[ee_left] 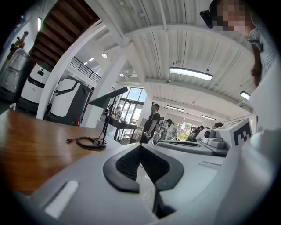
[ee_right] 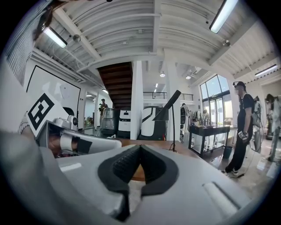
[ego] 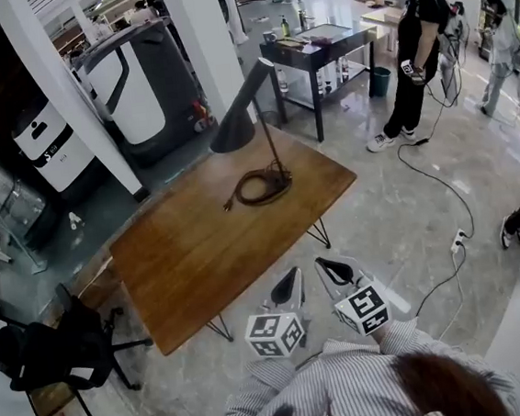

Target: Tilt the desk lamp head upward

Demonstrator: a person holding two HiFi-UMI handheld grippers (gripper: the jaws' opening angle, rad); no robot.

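A black desk lamp stands at the far edge of the wooden table (ego: 200, 255). Its cone head (ego: 241, 112) tilts downward on a thin stem above a round base ringed by the coiled cord (ego: 260, 187). The lamp head (ee_left: 107, 97) shows far off in the left gripper view, and the same head (ee_right: 167, 110) in the right gripper view. My left gripper (ego: 289, 287) and right gripper (ego: 334, 268) hover side by side off the table's near corner, both shut and empty, well short of the lamp.
A black side table (ego: 317, 49) with bottles stands beyond the lamp. A person in black (ego: 414, 48) stands at the right with a cable trailing over the floor. A white pillar (ego: 206, 42), large machines (ego: 136, 86) and an office chair (ego: 44, 350) flank the table.
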